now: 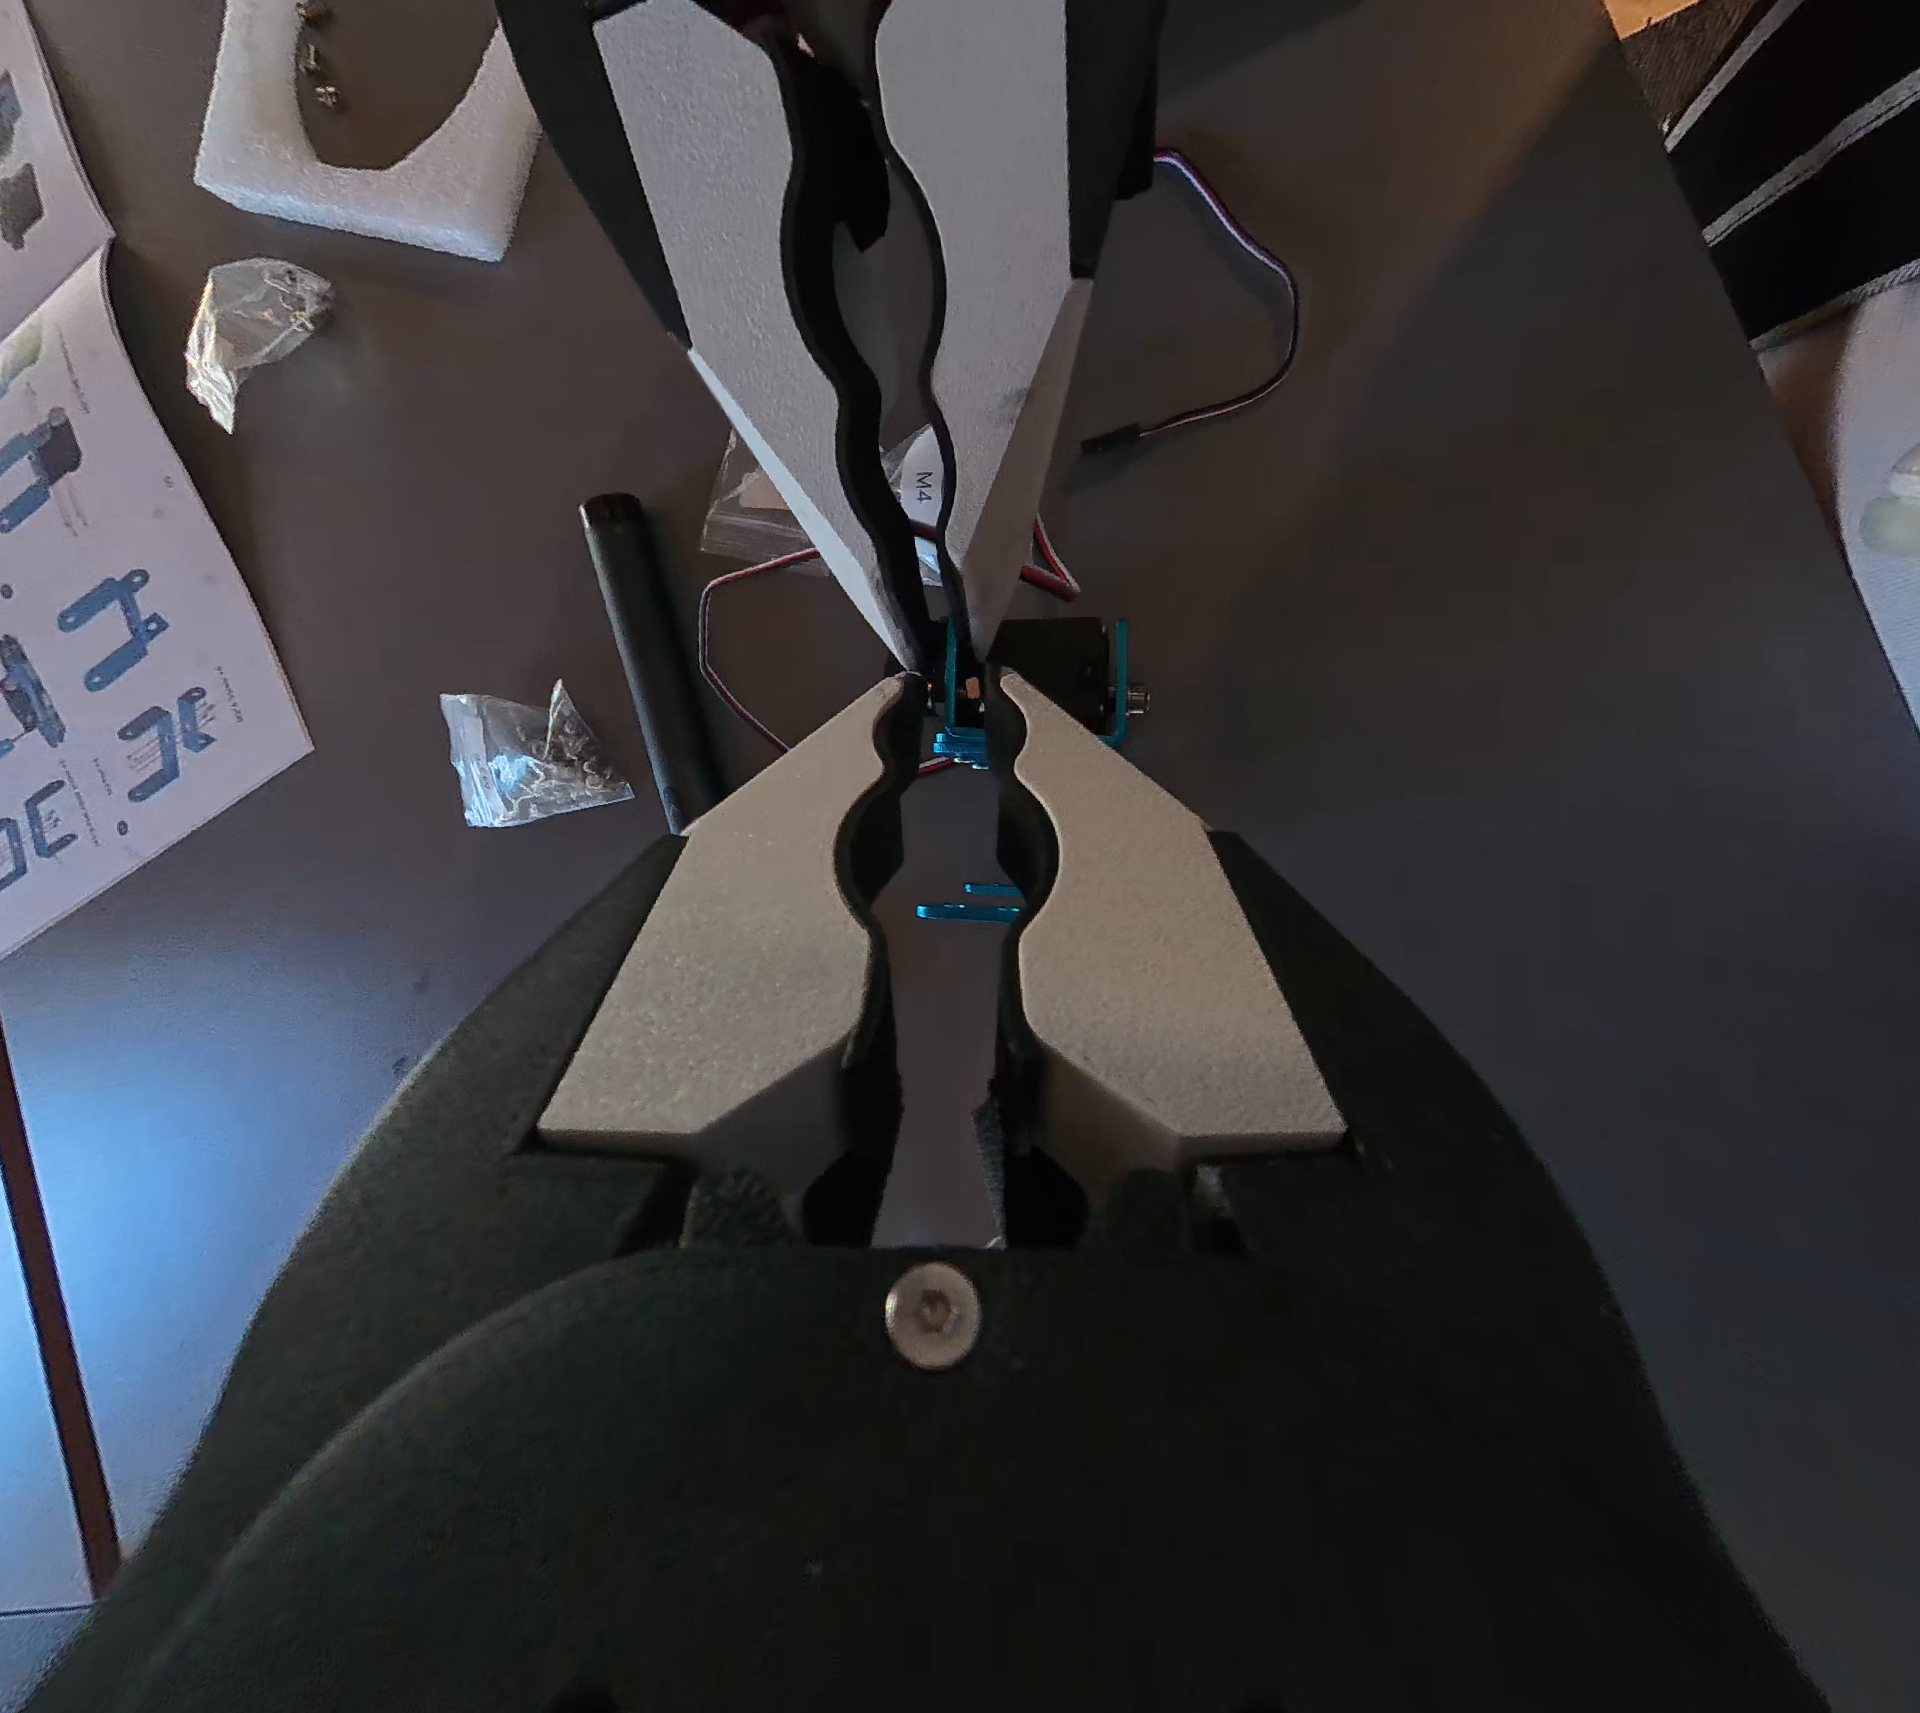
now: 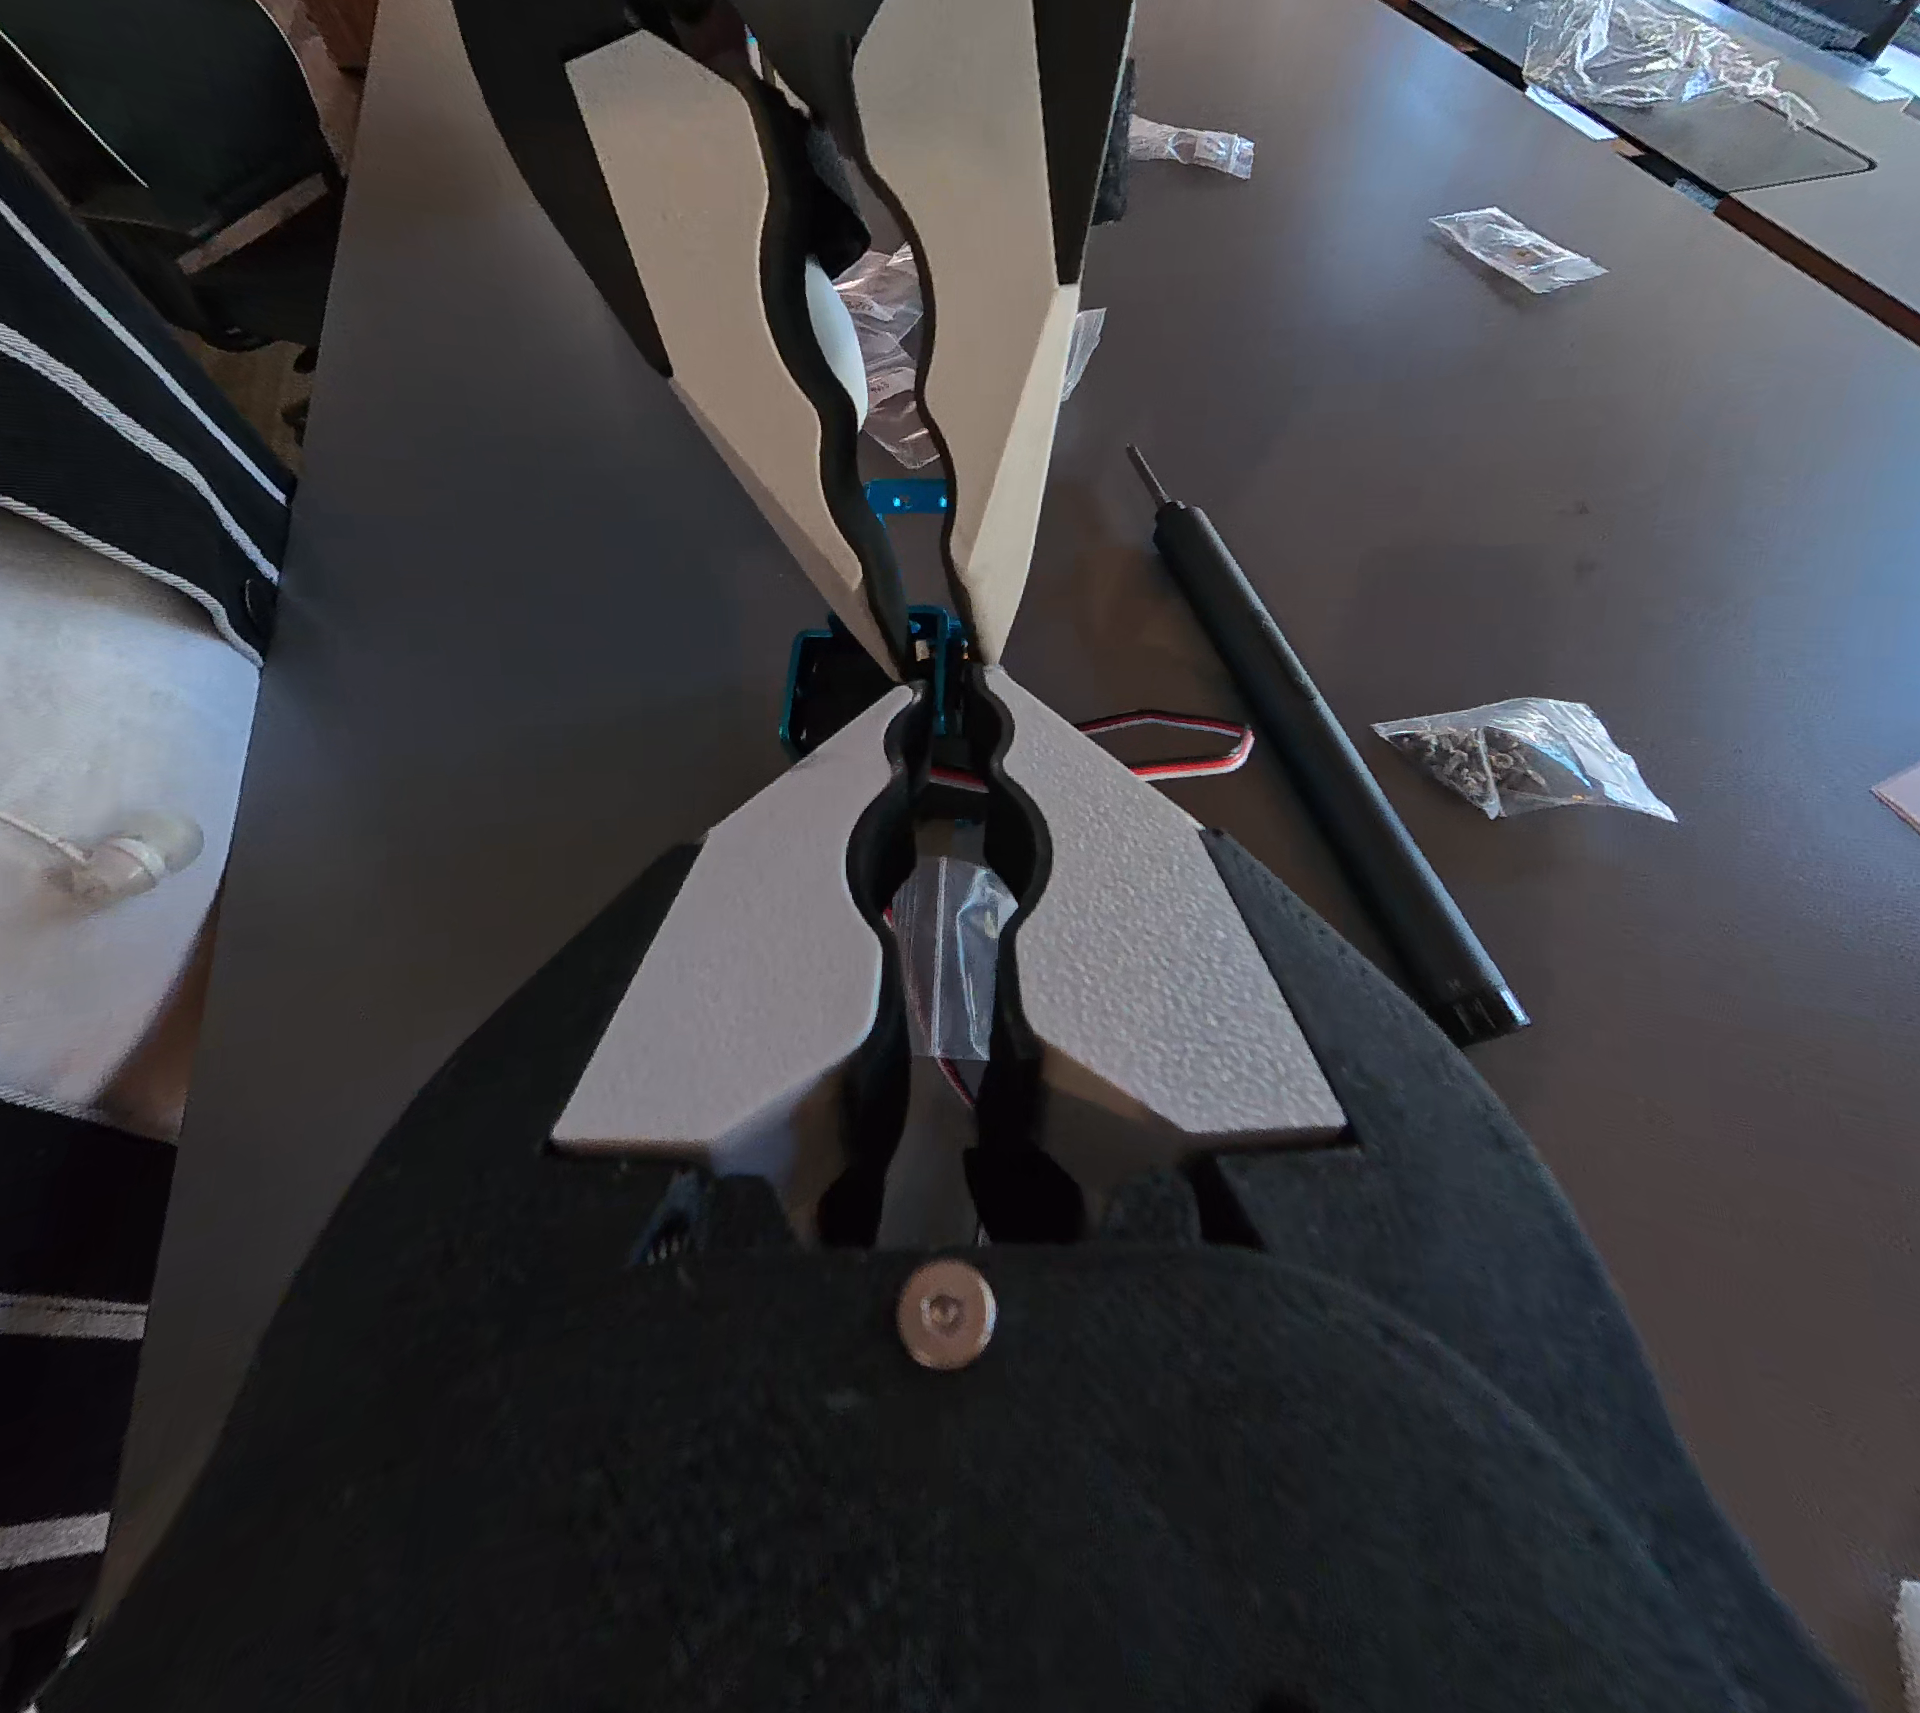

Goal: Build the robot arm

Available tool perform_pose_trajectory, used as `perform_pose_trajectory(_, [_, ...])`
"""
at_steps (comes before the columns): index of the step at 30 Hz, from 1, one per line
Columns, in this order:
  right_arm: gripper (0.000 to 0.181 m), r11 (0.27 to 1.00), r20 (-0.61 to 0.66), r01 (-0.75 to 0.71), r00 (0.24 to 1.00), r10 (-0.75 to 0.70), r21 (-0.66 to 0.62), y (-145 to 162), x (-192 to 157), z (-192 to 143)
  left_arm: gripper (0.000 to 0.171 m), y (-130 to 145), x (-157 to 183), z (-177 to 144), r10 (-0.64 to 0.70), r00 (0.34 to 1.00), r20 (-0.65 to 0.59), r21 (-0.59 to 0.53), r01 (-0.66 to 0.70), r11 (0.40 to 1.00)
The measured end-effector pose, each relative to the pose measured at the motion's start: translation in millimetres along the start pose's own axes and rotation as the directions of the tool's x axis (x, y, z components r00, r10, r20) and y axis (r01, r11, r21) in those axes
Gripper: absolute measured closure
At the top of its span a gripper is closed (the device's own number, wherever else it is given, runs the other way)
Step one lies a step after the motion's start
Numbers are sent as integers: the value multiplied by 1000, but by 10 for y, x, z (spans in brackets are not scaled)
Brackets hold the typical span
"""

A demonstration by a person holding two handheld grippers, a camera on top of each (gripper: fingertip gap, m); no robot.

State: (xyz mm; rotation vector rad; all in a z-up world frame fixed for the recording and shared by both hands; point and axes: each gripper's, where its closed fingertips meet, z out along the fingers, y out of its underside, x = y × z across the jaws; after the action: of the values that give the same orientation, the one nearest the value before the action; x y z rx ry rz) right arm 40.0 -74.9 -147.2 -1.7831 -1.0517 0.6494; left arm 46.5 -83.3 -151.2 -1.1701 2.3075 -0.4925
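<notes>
Both grippers meet tip to tip over the dark table (image 1: 1403, 832): the left gripper (image 1: 958, 689) and the right gripper (image 2: 940, 689) are each clamped on the blue servo bracket assembly (image 1: 971, 713), near the table's person-side edge. Leftward in the left wrist view lie an instruction sheet (image 1: 94, 624), a screw bag (image 1: 530, 764) and a black screwdriver (image 1: 644, 666); a second blue bracket (image 1: 971, 903) sits below the tips.

I see a short printed code on a round white sticker (image 1: 924, 481) on a clear bag (image 1: 750, 510) in the middle. The paper sheet (image 1: 125, 624) at left carries print too small to read.
</notes>
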Motion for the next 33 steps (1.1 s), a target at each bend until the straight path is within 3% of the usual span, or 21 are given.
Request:
perform_pose_trajectory(17, [177, 1000, 9, -26, 1000, 26, 15, 8, 17, -11, 162, -2, -16, 6, -76, 997, 28, 13, 76, 997])
perform_pose_trajectory(23, [172, 977, 50, -180, 983, 175, 114, -116, 40, -76, 162, -10, -5, 7, -54, 998, 45, 21, 53, 998])
perform_pose_trajectory(33, [162, 990, 34, -138, 990, 137, 32, -103, 66, -16, 162, -31, 17, 15, -48, 998, 49, 46, 46, 998])
